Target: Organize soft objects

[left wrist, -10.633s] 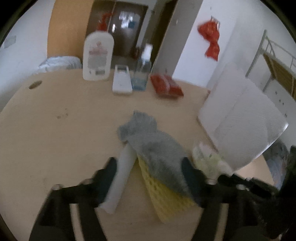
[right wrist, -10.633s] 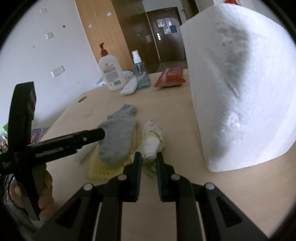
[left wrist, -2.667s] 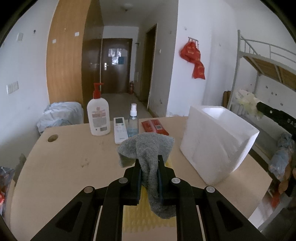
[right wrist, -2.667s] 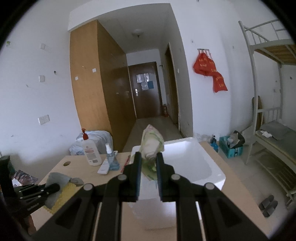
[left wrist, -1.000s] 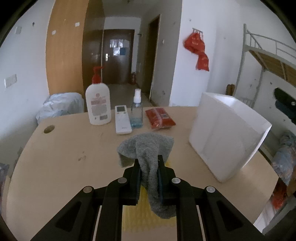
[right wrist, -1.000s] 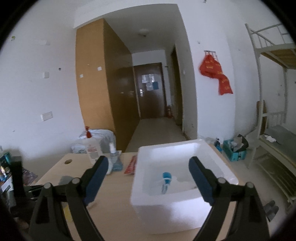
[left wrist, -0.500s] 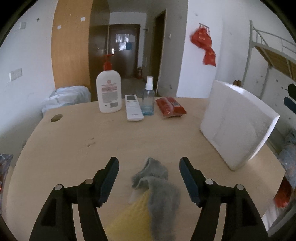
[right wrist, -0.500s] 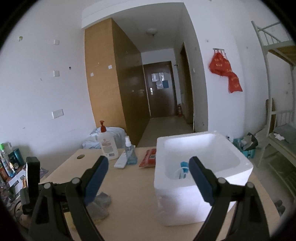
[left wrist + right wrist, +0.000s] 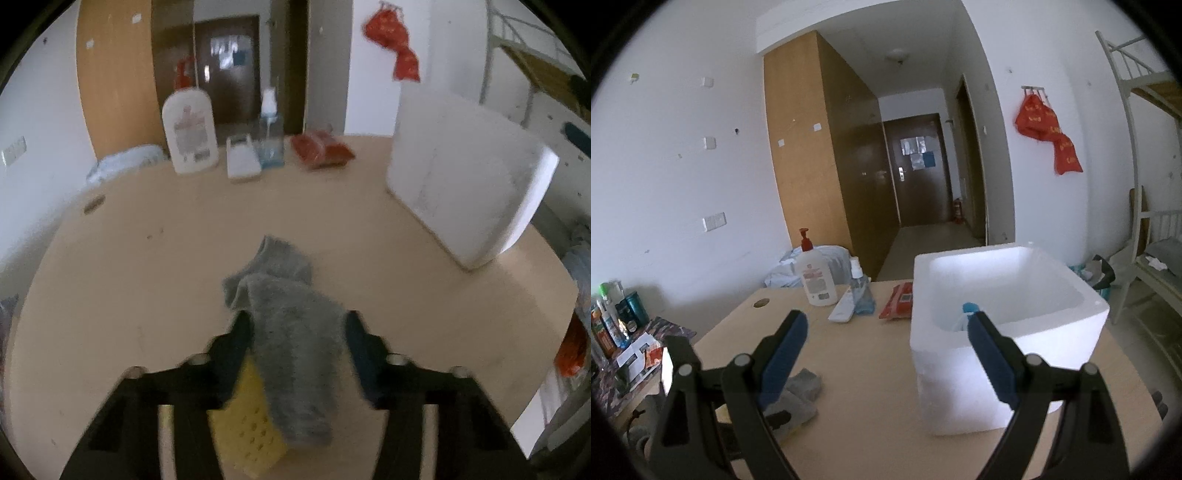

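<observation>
Two grippers with jaws apart. The left gripper straddles a grey sock lying on a yellow cloth on the desk. The right gripper hangs above bare desk, a white box just right of its jaws.

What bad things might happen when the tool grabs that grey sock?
The grey sock lies partly over a yellow cloth, and the open left tool straddles it, so closing low might pinch both together. The sock is floppy and bunched, so a grip on one fold may let the rest dangle and snag the rim of the white foam box. The right tool is open and holds nothing.
</observation>
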`<state>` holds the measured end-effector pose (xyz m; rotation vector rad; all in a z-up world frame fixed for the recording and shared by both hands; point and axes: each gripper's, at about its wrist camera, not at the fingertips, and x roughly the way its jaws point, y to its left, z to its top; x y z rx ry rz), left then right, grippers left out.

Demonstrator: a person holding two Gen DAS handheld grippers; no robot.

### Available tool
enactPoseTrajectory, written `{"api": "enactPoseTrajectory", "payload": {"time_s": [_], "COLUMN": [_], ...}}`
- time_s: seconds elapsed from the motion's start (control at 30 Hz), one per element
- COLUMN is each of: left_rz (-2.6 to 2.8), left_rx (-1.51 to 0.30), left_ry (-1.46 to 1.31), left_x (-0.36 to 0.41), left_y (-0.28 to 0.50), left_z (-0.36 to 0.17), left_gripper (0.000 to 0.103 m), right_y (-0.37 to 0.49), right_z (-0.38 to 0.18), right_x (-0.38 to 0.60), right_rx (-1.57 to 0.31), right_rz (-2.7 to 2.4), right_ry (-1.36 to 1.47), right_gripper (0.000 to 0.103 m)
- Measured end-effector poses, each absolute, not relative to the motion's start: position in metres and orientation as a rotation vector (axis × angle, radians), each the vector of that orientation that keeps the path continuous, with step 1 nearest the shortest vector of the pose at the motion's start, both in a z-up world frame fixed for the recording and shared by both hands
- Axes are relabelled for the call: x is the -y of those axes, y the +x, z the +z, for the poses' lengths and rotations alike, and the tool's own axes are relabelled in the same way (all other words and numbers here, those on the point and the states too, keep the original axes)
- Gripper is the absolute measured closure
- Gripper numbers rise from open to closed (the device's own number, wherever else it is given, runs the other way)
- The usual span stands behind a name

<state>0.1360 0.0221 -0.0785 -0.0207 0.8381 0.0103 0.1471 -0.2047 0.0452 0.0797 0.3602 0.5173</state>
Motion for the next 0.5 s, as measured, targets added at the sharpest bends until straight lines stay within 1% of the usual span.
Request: {"api": "enactPoseTrajectory", "payload": {"time_s": [0.03,0.07,0.13,0.27,0.5], "left_rz": [0.019,0.022,0.019,0.009,-0.049], "left_rx": [-0.852,-0.859,-0.872,-0.815,-0.671], "left_ry": [-0.018,-0.016,-0.025,-0.033,-0.084], "left_x": [-0.023,-0.023,-0.023,-0.023,-0.029], "left_y": [0.138,0.138,0.14,0.135,0.131], "left_z": [-0.082,-0.084,-0.088,-0.073,-0.01], "left_gripper": [0.07,0.074,0.094,0.096,0.096], "right_y": [0.146,0.145,0.142,0.14,0.132], "right_z": [0.045,0.044,0.044,0.043,0.046], "right_x": [0.205,0.206,0.208,0.21,0.216], "right_rx": [-0.361,-0.363,-0.362,-0.366,-0.349], "right_rz": [0.517,0.518,0.519,0.515,0.512], "right_ry": [0.078,0.079,0.085,0.087,0.104], "right_gripper": [0.012,0.012,0.012,0.012,0.012]}}
